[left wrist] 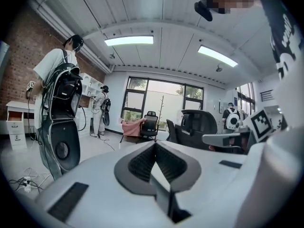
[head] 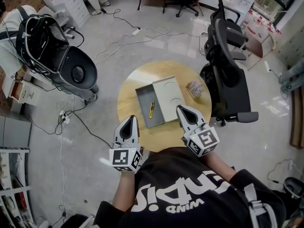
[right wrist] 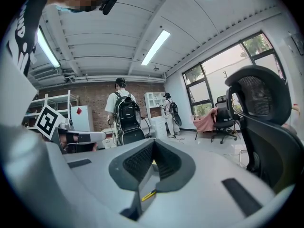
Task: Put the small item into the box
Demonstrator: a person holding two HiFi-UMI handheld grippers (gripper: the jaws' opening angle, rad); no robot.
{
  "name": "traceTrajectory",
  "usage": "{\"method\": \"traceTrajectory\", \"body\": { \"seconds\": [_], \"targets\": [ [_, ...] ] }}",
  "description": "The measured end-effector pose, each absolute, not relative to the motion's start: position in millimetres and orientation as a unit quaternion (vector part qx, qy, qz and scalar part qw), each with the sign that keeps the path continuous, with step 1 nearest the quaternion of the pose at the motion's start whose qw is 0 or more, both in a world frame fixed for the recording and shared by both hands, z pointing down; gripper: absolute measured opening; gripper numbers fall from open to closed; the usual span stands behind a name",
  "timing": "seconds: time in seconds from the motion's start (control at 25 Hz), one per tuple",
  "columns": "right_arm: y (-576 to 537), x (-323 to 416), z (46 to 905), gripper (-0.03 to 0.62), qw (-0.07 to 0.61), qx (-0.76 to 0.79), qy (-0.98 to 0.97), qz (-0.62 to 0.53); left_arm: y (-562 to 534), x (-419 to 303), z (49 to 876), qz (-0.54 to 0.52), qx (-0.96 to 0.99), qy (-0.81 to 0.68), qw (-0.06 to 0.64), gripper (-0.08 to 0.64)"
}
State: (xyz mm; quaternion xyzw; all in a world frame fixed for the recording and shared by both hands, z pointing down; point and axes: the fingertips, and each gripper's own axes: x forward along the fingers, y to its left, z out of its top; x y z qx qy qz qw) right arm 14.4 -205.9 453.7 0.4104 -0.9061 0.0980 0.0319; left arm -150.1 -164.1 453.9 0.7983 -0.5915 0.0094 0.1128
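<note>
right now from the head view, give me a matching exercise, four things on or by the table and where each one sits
Things
1. yellow item
2. lid
3. packet
4. chair

Places
a. off the table, to its right
b. inside the grey box
c. on the table near its right edge
d. flat on the table, by the box's right side

Pairs: 1-b, 2-d, 3-c, 4-a
</note>
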Motion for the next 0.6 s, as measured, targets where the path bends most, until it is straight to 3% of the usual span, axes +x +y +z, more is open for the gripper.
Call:
{"method": "traceTrajectory", "body": {
  "seconds": [0.6],
  "targets": [
    [-207.0, 12.8, 449.4, 0.0, 0.034, 0.407, -0.908, 0.098, -168.5, -147.5, 450.1, 0.007, 0.802, -0.585, 0.126, 0.009]
  ]
}}
